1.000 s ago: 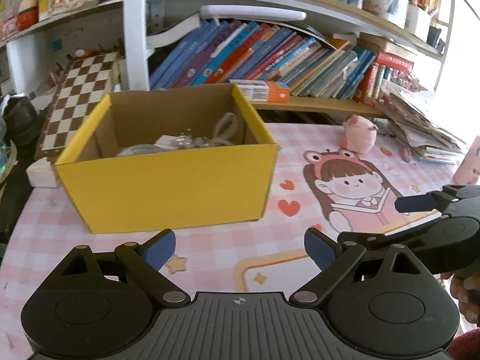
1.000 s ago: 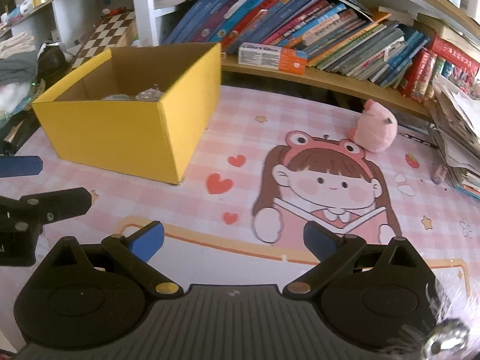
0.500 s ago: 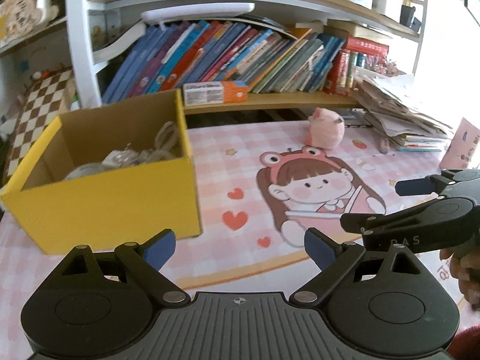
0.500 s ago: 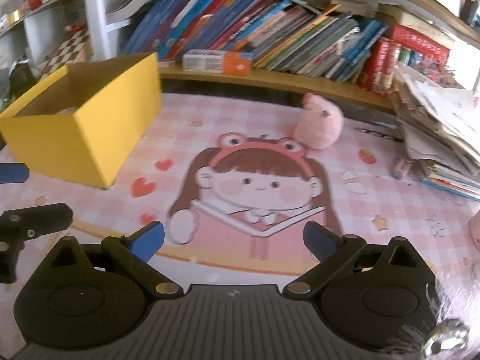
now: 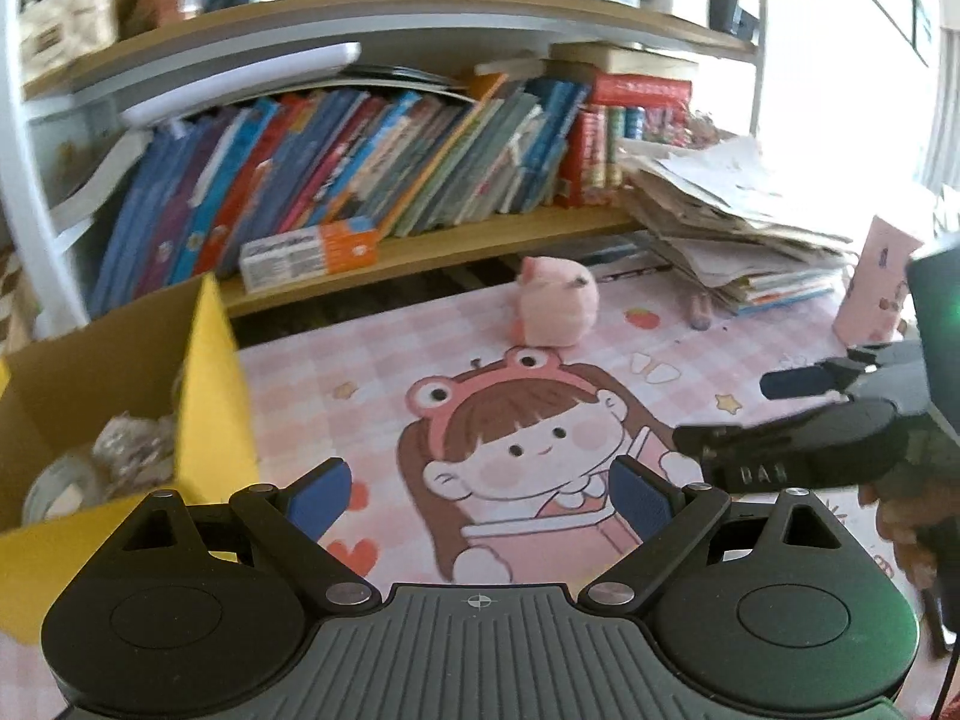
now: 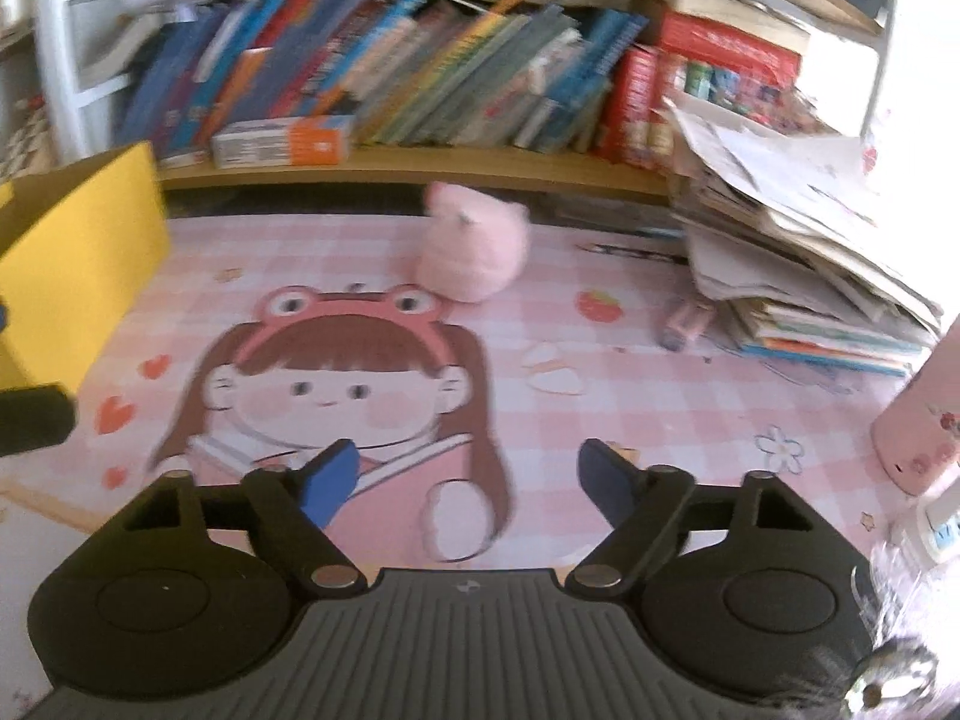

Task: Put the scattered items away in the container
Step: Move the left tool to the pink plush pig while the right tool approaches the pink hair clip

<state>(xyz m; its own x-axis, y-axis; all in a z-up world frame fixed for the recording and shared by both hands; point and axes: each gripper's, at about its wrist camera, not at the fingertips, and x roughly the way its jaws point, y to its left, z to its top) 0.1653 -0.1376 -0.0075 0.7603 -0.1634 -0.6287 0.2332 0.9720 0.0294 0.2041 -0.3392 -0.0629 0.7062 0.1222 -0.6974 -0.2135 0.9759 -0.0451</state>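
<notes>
A pink plush toy (image 5: 557,300) sits on the pink cartoon mat near the shelf; it also shows in the right wrist view (image 6: 471,252), straight ahead of my right gripper (image 6: 465,480), which is open and empty. The yellow cardboard box (image 5: 213,372) stands at the left, with tape and clear wrapped items inside; its yellow wall shows in the right wrist view (image 6: 78,276). My left gripper (image 5: 477,495) is open and empty beside the box. A small pink pen-like item (image 6: 687,321) lies by the paper stack.
A low shelf of leaning books (image 5: 420,168) runs along the back, with an orange-and-white carton (image 5: 309,252) on it. A messy stack of papers and books (image 6: 798,252) fills the right. A pink bottle (image 6: 918,432) stands at the far right.
Both grippers have swung to the right, away from the yellow box and toward the pink plush toy. The box has slid to the left edge of both views. Both stay open.
</notes>
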